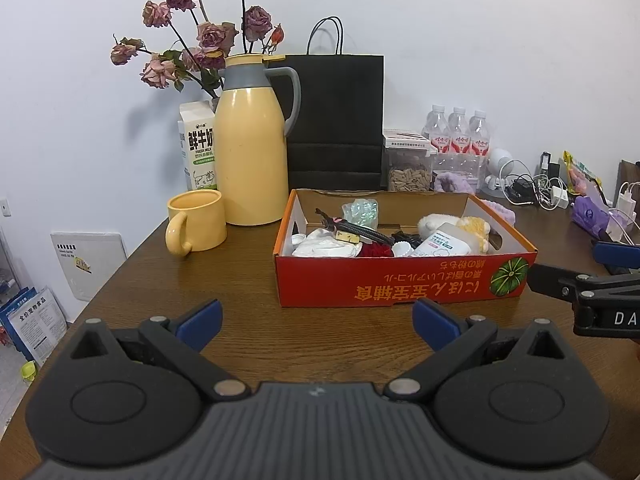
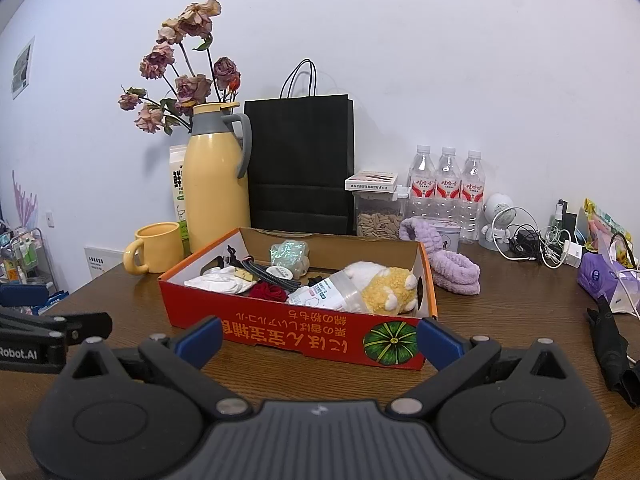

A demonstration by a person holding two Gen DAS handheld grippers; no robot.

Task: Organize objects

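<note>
Left to right: yellow mug and yellow thermos stand upright at the back left of the table, likely parked clear of your working space. Your left gripper hovers low over bare wood, jaws spread, holding nothing. The red box sits mid-table, already holding the plush toy, a white bottle and a black cable, so it looks like the collection bin. Your right gripper faces its front wall, released, empty. The purple slippers lie just right of the box, outside it.
</note>
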